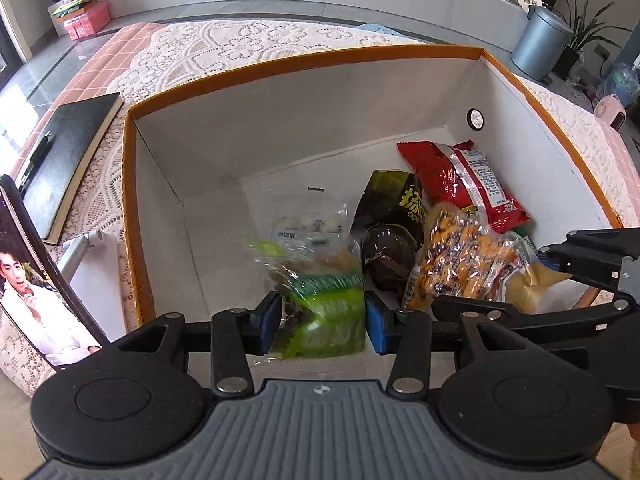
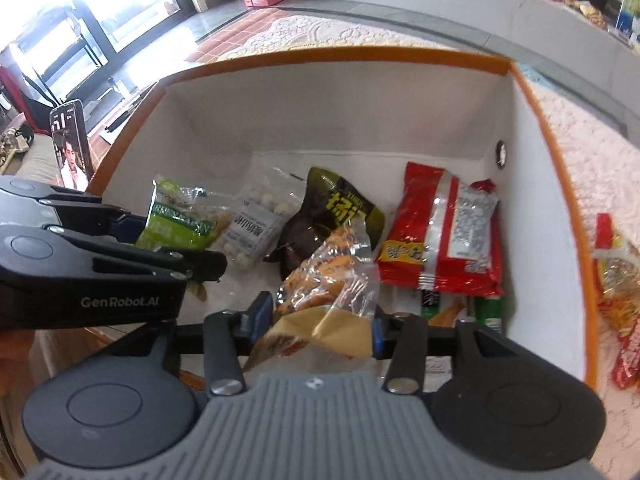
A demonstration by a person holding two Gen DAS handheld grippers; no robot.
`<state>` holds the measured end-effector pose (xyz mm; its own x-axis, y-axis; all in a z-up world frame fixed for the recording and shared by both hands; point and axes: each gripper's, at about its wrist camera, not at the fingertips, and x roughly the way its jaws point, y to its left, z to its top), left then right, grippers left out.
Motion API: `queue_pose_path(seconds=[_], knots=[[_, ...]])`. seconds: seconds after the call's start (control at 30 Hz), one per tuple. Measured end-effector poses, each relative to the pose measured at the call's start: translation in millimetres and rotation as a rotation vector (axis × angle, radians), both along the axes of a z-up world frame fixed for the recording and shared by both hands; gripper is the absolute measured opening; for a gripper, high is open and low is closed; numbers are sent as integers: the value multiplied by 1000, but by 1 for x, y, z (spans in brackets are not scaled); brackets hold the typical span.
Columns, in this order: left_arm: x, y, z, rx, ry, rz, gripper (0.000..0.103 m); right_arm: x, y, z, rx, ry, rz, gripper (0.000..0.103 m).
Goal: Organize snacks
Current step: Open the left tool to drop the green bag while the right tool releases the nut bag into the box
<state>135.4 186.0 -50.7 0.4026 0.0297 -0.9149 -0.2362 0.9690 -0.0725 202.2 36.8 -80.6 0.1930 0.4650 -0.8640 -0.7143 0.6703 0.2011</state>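
An orange-rimmed white box (image 1: pixel 304 62) holds several snack packs. My left gripper (image 1: pixel 322 320) is shut on a green snack bag (image 1: pixel 324 304) just inside the box's near side; the bag also shows in the right wrist view (image 2: pixel 176 224). My right gripper (image 2: pixel 320 326) is shut on a clear bag of orange snacks with a tan base (image 2: pixel 332 280), held over the near part of the box (image 2: pixel 532 88). In the box lie a red pack (image 1: pixel 464 184), a dark pack (image 1: pixel 394 208) and a clear bag of white balls (image 2: pixel 256 220).
A lace cloth (image 1: pixel 248 44) covers the table around the box. A black notebook (image 1: pixel 68 160) and a standing phone (image 1: pixel 36 280) are to the left. A red and yellow snack pack (image 2: pixel 618 288) lies outside the box on the right. A grey bin (image 1: pixel 540 40) stands behind.
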Motion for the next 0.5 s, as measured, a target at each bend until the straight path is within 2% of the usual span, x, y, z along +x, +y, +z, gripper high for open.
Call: queue_pose_path(seconds=[0.27, 0.5], knots=[[-5, 8, 7, -83, -66, 34, 62, 1, -11, 4, 19, -8, -54, 51], [-6, 8, 11, -98, -105, 53, 66, 7, -24, 14, 46, -5, -88, 50]])
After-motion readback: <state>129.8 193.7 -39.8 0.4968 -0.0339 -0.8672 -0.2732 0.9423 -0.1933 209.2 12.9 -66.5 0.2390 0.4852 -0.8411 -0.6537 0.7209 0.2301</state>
